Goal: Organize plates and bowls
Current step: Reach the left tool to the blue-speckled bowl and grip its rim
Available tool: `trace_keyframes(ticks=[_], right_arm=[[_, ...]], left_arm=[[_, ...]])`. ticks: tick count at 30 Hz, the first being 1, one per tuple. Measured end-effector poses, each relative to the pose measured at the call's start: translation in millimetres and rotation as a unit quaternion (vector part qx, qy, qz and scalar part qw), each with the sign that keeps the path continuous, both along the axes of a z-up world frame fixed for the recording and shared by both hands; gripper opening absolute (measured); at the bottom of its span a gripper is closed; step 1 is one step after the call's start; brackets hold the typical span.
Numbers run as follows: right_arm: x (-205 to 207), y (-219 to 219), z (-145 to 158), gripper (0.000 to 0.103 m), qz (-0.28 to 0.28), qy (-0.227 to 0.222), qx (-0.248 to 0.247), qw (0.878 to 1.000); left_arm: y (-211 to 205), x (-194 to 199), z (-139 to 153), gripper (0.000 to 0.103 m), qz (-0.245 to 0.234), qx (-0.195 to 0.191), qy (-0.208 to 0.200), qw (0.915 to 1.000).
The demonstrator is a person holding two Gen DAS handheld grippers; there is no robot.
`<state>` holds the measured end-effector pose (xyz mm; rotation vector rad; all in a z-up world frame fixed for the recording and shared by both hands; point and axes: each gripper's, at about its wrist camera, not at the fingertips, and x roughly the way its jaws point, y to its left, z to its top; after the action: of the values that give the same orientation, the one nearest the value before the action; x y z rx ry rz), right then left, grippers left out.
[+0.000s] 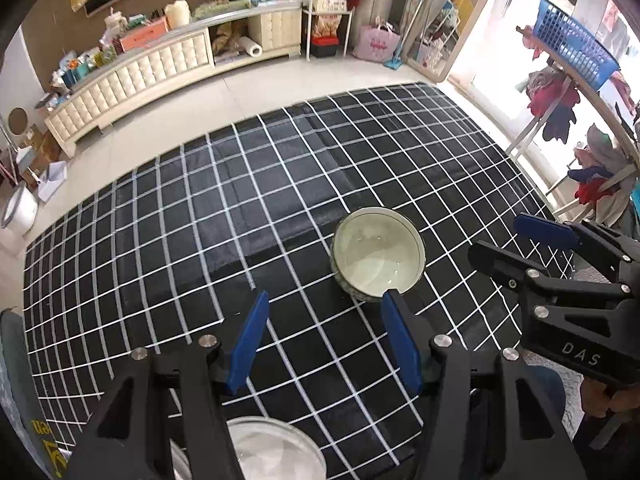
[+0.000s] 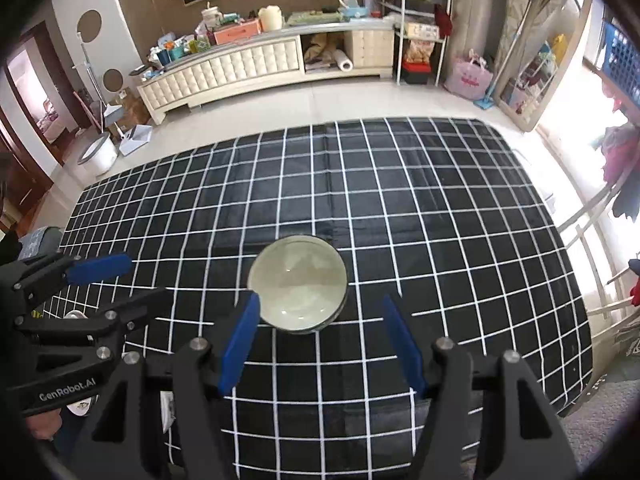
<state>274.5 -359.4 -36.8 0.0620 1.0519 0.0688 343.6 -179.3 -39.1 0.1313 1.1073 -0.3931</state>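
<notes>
I have both grippers over the black checked cloth (image 2: 400, 200), pointing toward the far cabinet (image 2: 256, 68). The right gripper (image 2: 320, 312) sits low in the right wrist view, tilted down, its 2 blue fingers (image 2: 238, 344) spread wide and gripping nothing. The bowl (image 2: 297, 283) stands upright on the cloth at frame centre, just ahead of the fingertips; its rim overlaps the left pad in the view, and I cannot tell whether they touch.

In the left wrist view the left gripper (image 1: 326, 302) is also splayed and empty, with the bowl (image 1: 378, 254) right of centre by its right pad. A 2nd white dish (image 1: 276, 450) shows at the bottom edge beneath this gripper. At the far right of the same view, a hand (image 1: 604, 400) grips the right tool's handle.
</notes>
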Motion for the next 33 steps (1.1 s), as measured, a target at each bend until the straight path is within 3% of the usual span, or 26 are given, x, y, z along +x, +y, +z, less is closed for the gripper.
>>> trace_keyframes(ticks=[9,19,26,30,33], right_arm=[[31.4,-21.5,-32.7,0.068,-0.008,0.042,-0.004,0.999],[53.3,-37.6,-80.4,0.068,-0.031,0.099,0.035,0.994],[58.4,-41.7,-99.2,0.068,-0.04,0.114,0.053,0.991],[61.3,-37.1,-104.1,0.066,-0.035,0.115,0.054,0.991],[61.0,-33.1,-107.3,0.056,-0.029,0.122,0.065,0.99]], left_arm=[[-26.2,39.1,-37.3,0.056,-0.01,0.021,0.04,0.9989],[-44.9,69.0,-76.7,0.056,-0.026,0.03,0.082,0.9959],[-43.0,79.0,-98.2,0.056,-0.019,0.03,0.107,0.9936],[-47.1,81.2,-107.4,0.042,-0.016,0.048,0.11,0.9927],[-45.2,84.7,-112.9,0.031,-0.013,0.049,0.116,0.9919]])
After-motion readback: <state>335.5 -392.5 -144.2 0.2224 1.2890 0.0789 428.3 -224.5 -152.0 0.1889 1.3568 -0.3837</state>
